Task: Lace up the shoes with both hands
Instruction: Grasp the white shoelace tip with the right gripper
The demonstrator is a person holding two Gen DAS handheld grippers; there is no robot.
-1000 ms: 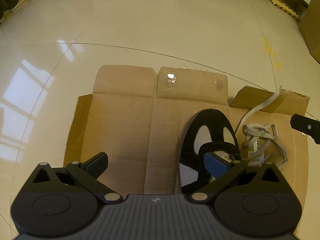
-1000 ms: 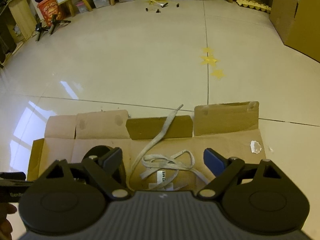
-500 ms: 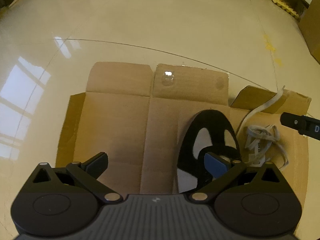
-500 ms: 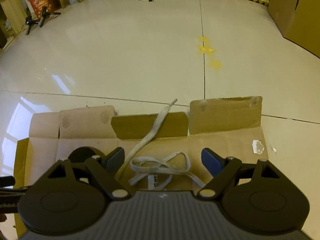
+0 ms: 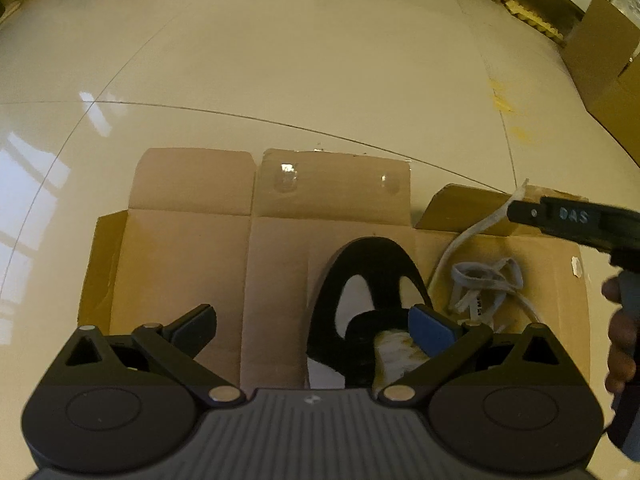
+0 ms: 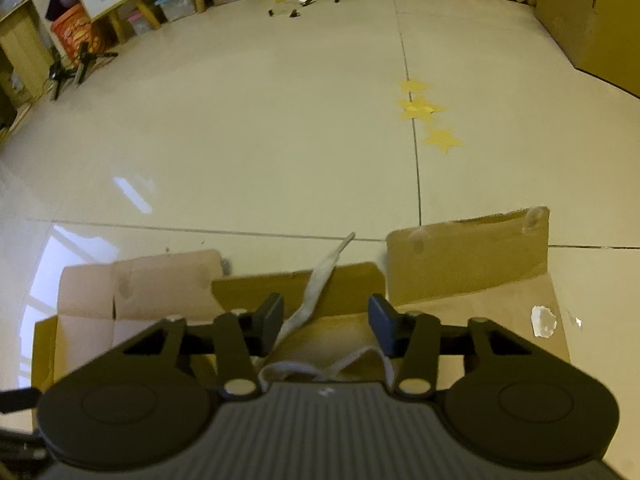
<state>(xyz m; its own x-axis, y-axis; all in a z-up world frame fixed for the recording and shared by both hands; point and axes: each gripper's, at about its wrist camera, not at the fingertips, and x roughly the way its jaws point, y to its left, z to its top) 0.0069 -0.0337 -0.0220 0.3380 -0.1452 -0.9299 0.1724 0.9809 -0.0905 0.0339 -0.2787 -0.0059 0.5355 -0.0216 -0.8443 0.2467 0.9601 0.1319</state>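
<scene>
Flattened cardboard box (image 5: 180, 264) lies on a glossy tiled floor (image 5: 320, 60).

Left wrist view: black-and-white shoe (image 5: 362, 304) sits on the cardboard, toe pointing away. Left gripper (image 5: 314, 322) hangs above it, fingers spread wide, gripping nothing; its blue pad overlaps the shoe's opening. Right of the shoe, the white shoelace (image 5: 486, 280) lies in a loose tangle, one end trailing away over a raised flap. The right gripper shows here only as one dark finger (image 5: 576, 222) over that trailing end, with the person's hand (image 5: 622, 336) at the frame edge.

Right wrist view: shoe not visible. Right gripper (image 6: 325, 318) is closing, its fingers about half apart; the lace strand (image 6: 316, 294) runs between them near the left pad, contact unclear. Only here: three yellow star stickers (image 6: 424, 114) on the floor, shelves with storage bins (image 6: 120, 4) along the far wall.
</scene>
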